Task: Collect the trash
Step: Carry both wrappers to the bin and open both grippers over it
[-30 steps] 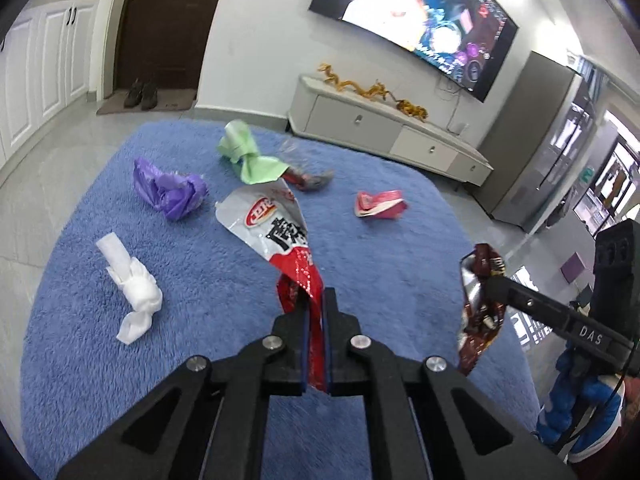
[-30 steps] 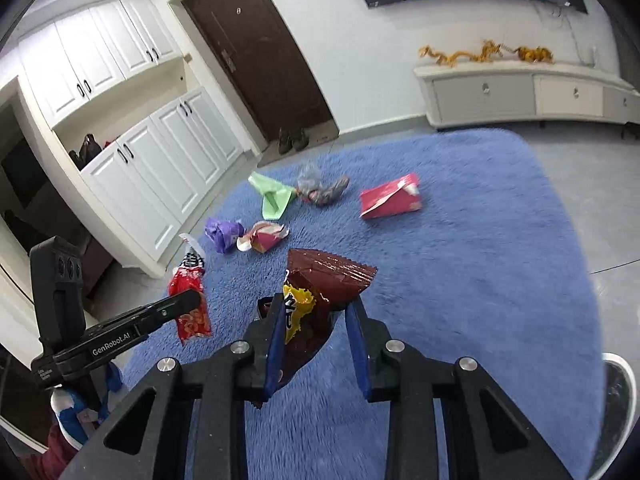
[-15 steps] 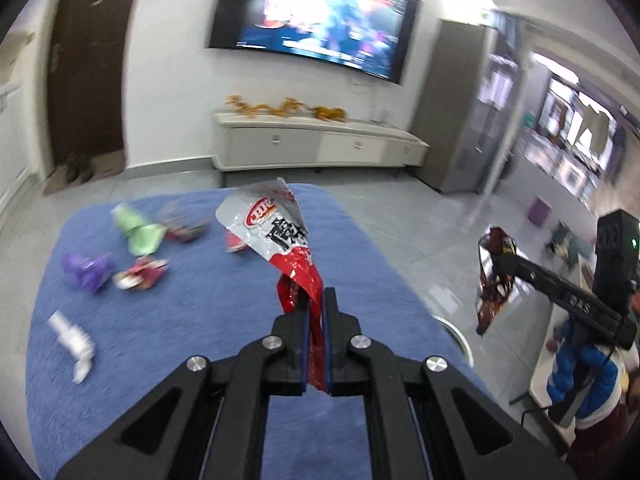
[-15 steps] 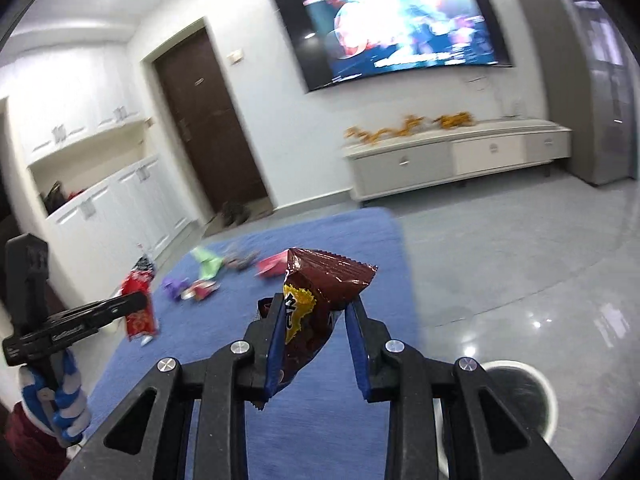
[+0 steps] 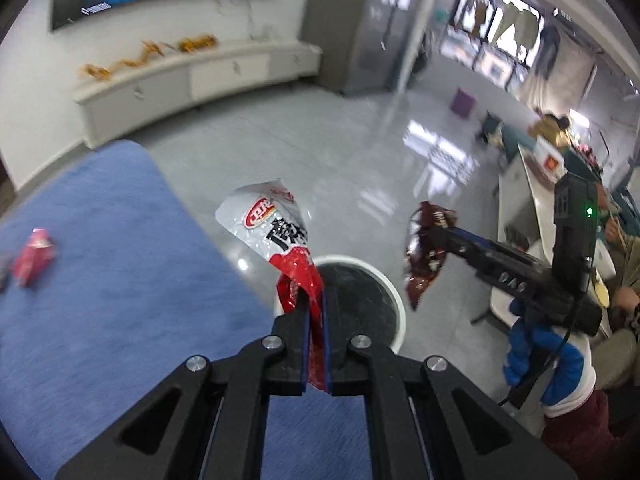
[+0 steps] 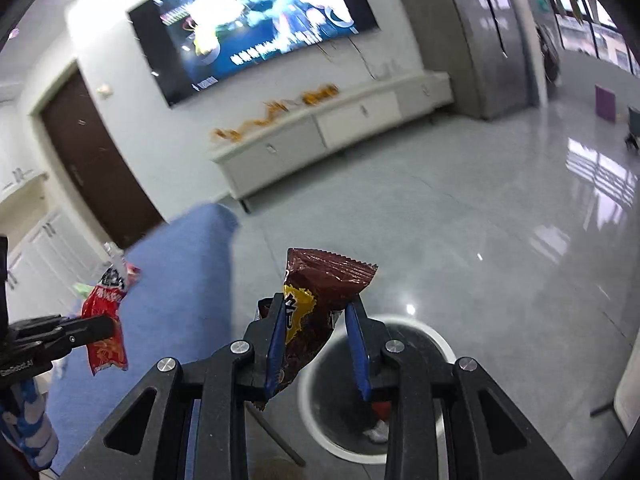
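Observation:
My left gripper (image 5: 315, 304) is shut on a red and white snack bag (image 5: 276, 236), which stands up above its fingers. Behind the bag sits a round white trash bin (image 5: 394, 300) with a dark inside. My right gripper (image 6: 318, 312) is shut on a brown snack wrapper (image 6: 320, 292), held above the same bin (image 6: 312, 412). The left wrist view also shows the right gripper (image 5: 434, 240) with the brown wrapper (image 5: 424, 268) hanging beside the bin. The right wrist view shows the left gripper (image 6: 108, 326) holding the red bag (image 6: 106, 320) at the left.
A blue rug (image 5: 112, 280) lies left of the bin with a red wrapper (image 5: 34, 256) on it. Glossy grey floor (image 6: 500, 220) spreads beyond. A white TV cabinet (image 6: 320, 128) stands at the wall. A person's gloved hand (image 5: 536, 360) holds the right gripper, near a white table (image 5: 528, 184).
Both grippers swung right, away from the rug's litter, to the white trash bin, which is now under them. Both bags stay gripped.

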Action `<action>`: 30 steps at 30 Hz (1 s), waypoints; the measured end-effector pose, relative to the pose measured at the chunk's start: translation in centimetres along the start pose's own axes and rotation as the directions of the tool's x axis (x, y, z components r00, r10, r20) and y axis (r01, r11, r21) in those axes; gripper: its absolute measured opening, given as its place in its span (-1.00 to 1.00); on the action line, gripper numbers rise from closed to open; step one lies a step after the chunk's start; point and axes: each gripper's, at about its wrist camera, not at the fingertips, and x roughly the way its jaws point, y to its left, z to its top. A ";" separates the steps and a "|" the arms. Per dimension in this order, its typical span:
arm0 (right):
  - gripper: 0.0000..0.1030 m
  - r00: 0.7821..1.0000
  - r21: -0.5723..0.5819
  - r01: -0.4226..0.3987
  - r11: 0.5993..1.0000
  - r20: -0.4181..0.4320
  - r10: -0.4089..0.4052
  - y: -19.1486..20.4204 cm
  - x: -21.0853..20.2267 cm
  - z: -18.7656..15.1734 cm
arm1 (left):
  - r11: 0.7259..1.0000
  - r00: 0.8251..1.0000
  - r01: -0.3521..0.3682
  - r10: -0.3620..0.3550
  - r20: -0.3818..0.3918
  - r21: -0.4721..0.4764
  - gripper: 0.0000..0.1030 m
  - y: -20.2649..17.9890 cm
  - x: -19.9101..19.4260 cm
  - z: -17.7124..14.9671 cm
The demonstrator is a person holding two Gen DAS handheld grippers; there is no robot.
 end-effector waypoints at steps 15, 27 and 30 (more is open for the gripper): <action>-0.10 0.973 0.130 0.106 0.986 -0.218 -0.076 -7.2 8.5 -3.4 | 0.994 0.971 0.096 -0.105 -0.217 -0.051 -0.11 -2.1 13.5 3.3; 0.08 0.984 0.186 0.107 0.977 -0.158 -0.078 -7.8 4.9 -3.4 | 0.999 0.993 0.001 -0.007 -0.120 -0.049 -0.04 -1.1 9.8 3.2; 0.08 0.990 0.186 0.097 0.978 -0.121 -0.075 -6.9 3.1 -2.7 | 0.998 0.997 -0.029 0.025 -0.067 -0.058 -0.04 -0.5 7.7 3.0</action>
